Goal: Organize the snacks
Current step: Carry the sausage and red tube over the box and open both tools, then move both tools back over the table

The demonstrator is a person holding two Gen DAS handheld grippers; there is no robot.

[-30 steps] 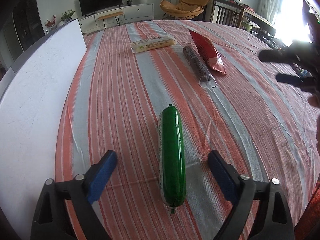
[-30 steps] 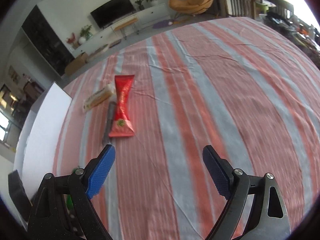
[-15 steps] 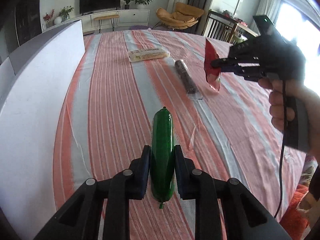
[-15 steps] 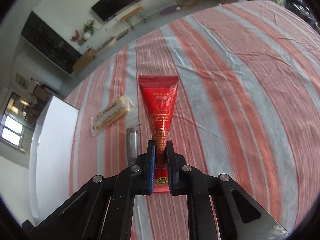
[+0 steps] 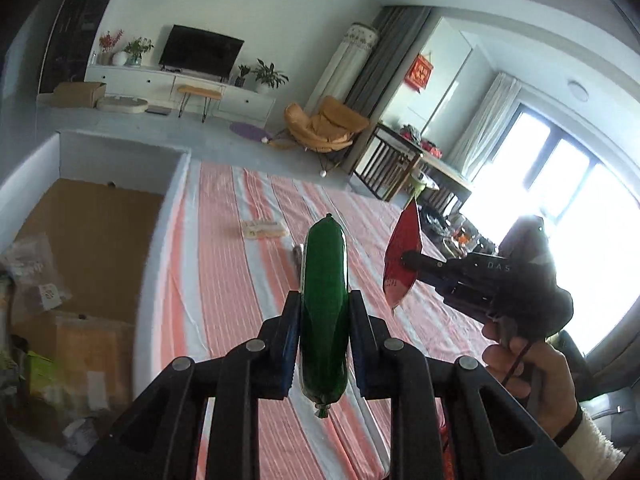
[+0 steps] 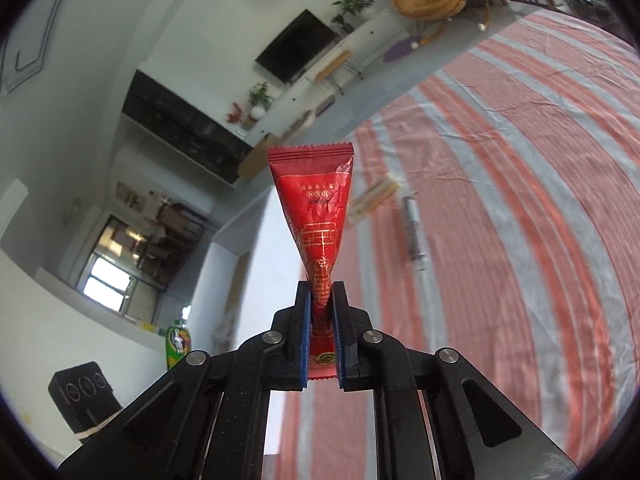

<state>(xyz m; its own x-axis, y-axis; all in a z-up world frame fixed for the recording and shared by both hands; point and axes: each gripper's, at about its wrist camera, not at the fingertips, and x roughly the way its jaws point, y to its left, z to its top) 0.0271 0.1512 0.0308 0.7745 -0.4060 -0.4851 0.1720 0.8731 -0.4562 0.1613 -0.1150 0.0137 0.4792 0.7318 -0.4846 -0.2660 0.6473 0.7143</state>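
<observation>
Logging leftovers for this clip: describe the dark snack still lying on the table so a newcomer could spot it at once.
Start at the striped tablecloth in the right wrist view. Two snacks lie on it, beyond the red packet that the right gripper holds up. The one wanted is the dark snack stick in clear wrap, narrow and grey-brown, whereas its neighbour, the pale yellow-and-white packet, is wider and light.

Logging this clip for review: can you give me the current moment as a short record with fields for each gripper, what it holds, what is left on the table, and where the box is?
left gripper: shut on the glossy green sausage-shaped snack, lifted off the cloth
right gripper: shut on the lower part of the red foil snack pouch, lifted
left on the striped tablecloth: pale yellow wrapped bar; dark stick in clear wrapper
white-walled cardboard box: left of the table, holding several packets
</observation>
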